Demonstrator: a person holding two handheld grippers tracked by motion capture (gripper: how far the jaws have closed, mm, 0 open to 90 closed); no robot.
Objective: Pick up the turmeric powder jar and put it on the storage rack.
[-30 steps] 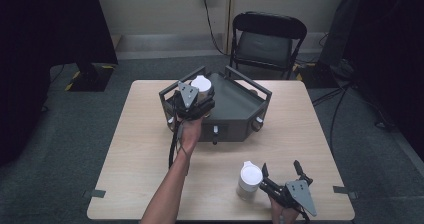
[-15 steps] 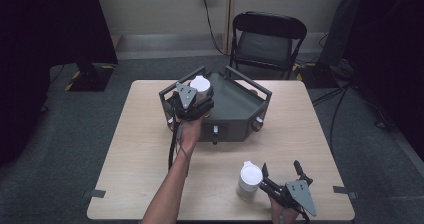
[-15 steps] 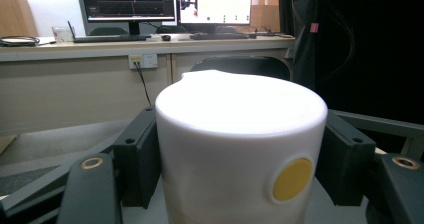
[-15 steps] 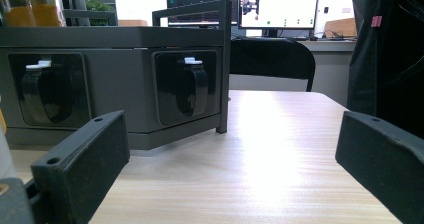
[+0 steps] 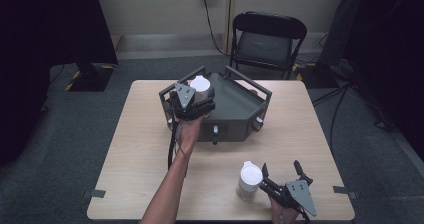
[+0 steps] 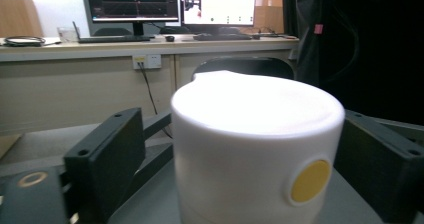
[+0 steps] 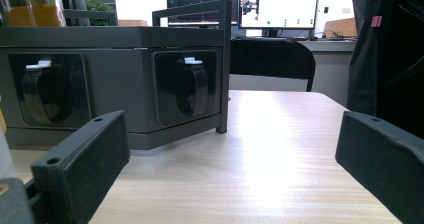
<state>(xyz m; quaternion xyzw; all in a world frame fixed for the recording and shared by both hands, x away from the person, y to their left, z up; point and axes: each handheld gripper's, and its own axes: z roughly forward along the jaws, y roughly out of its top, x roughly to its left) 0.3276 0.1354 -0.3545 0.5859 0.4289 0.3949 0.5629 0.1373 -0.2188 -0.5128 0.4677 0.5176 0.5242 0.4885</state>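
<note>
Two white cylindrical canisters, one dark grey machine and two black claws share a pale wood-grain worktop (image 5: 140, 149).

The left claw (image 5: 196, 104) sits over the machine's near-left corner, with a grey three-cornered plate on top and a bare forearm leading to it from the lower edge. Between its two flat, matte black jaws stands the first canister (image 6: 257, 149): smooth, matte white plastic, round with a flat top, and one round yellow sticker low on its side. The jaws have just been opening; in the left gripper view a small gap shows on each side of the canister, so they stand spread and do not pinch it. The canister rests on the machine's flat top.

The machine (image 5: 235, 111) is an angular, dark grey metal box with a raised rail frame around its top. The right gripper view shows two recessed panels on its faces, each holding one black, rounded lever with a white tip.

The right claw (image 5: 280, 170) lies low near the worktop's near edge, well apart from the left claw, its jaws spread wide with bare wood between them. The second canister (image 5: 249, 180), white with a round flat lid, stands just beside its left jaw, outside the gap.

Beyond the worktop stands one black folding chair (image 5: 267, 39).
</note>
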